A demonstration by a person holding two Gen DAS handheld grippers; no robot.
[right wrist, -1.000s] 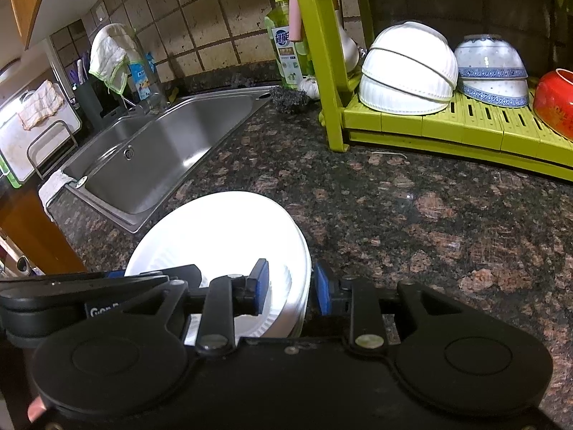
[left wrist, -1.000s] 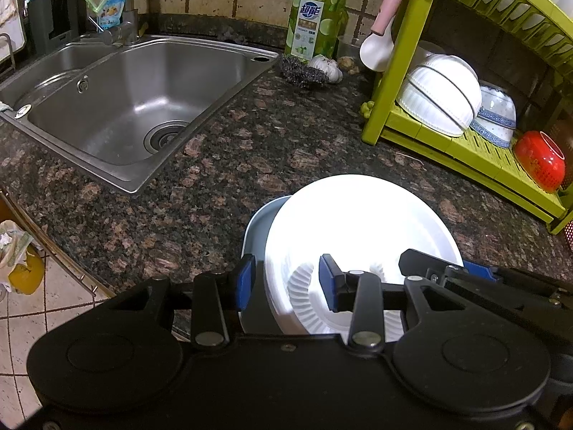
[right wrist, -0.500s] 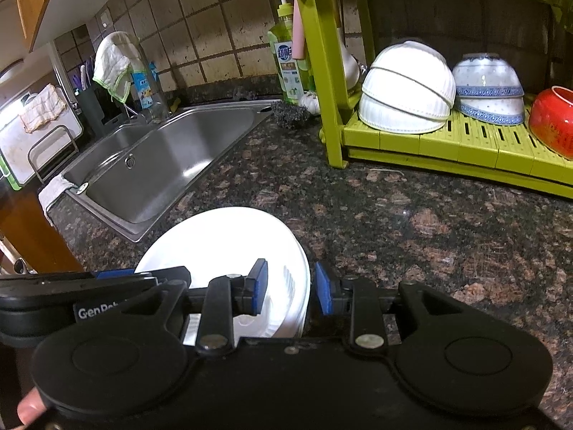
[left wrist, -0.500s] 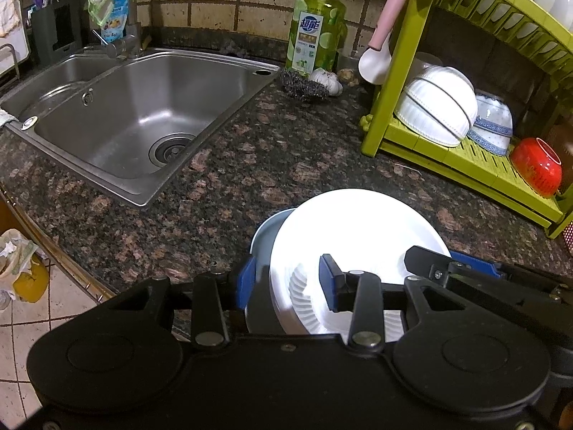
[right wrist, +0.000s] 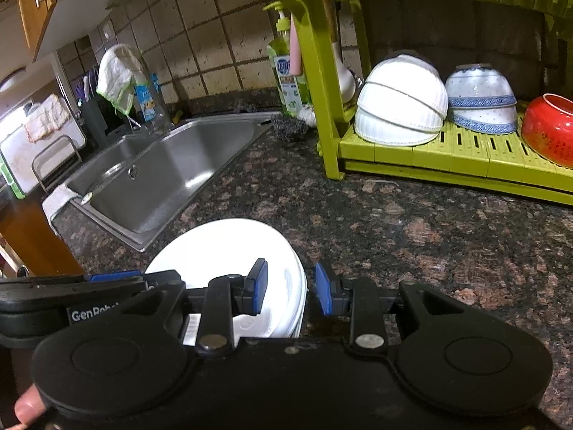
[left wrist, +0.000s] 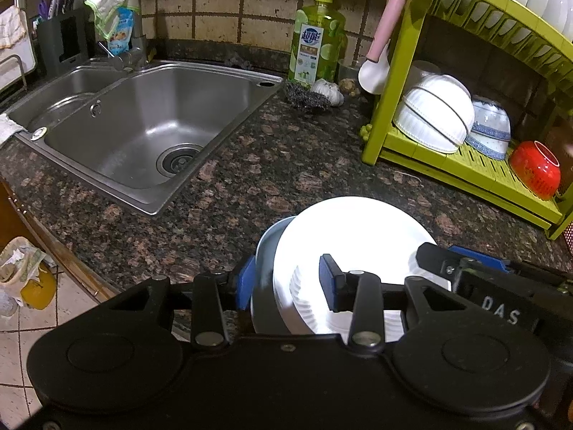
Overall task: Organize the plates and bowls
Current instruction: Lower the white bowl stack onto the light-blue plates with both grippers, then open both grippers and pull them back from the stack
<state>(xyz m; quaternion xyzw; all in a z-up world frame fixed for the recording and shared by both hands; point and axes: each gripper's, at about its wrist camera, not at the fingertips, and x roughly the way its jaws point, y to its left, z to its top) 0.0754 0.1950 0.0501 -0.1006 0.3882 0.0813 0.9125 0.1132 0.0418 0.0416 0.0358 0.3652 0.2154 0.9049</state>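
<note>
The stack of round white ceramic plates (left wrist: 352,236) is held tilted above the dark speckled granite counter (left wrist: 258,175), its left rim between the blue pads of the left claw (left wrist: 286,281), which grips it. The right claw (right wrist: 290,288) clamps the opposite rim, the plates' edge lying between its pads.

Between our left gripper's (left wrist: 288,283) matt blue pads sits a stack of plates (left wrist: 343,236), glossy white glazed ceramic with a ribbed underside. Our right gripper (right wrist: 290,285) is matt black plastic, as is the left. Beyond the fingers we see a speckled polished stone counter (left wrist: 258,179), a brushed steel sink (left wrist: 150,132) with a soft sheen, and a smooth green plastic rack (right wrist: 447,150) bearing shiny white bowls (right wrist: 401,107) and a glossy red bowl (right wrist: 549,129).
</note>
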